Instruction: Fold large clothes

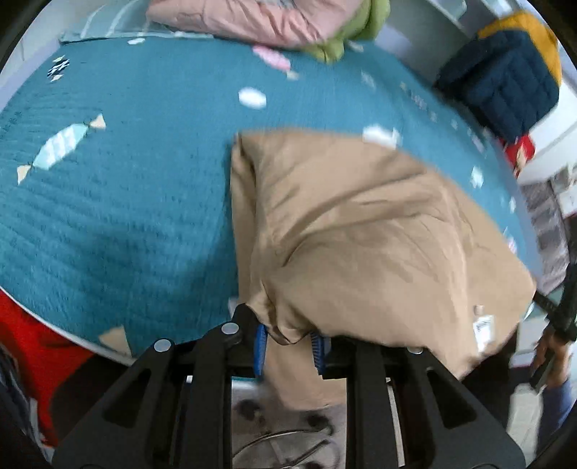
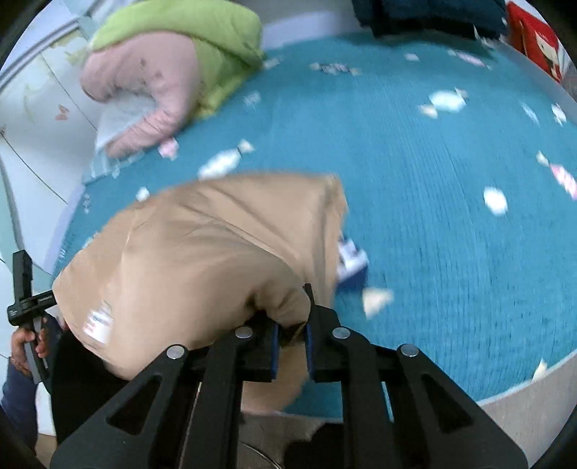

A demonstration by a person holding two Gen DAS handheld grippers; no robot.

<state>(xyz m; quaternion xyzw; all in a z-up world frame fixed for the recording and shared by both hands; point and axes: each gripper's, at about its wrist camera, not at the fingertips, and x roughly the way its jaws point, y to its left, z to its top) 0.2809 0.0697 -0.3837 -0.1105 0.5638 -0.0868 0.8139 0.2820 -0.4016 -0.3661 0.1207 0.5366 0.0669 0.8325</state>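
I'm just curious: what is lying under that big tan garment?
The tan garment lies on a teal blanket. A small blue-and-white thing pokes out at its edge; whatever else lies beneath is covered.

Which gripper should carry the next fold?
Neither alone, probably. The left gripper and right gripper each pinch a near corner of the tan garment, so move both together.

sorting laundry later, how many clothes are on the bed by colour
tan garment, held by the left gripper and right gripper: 1
pink jacket: 1
green jacket: 1
navy and yellow jacket: 1
total: 4
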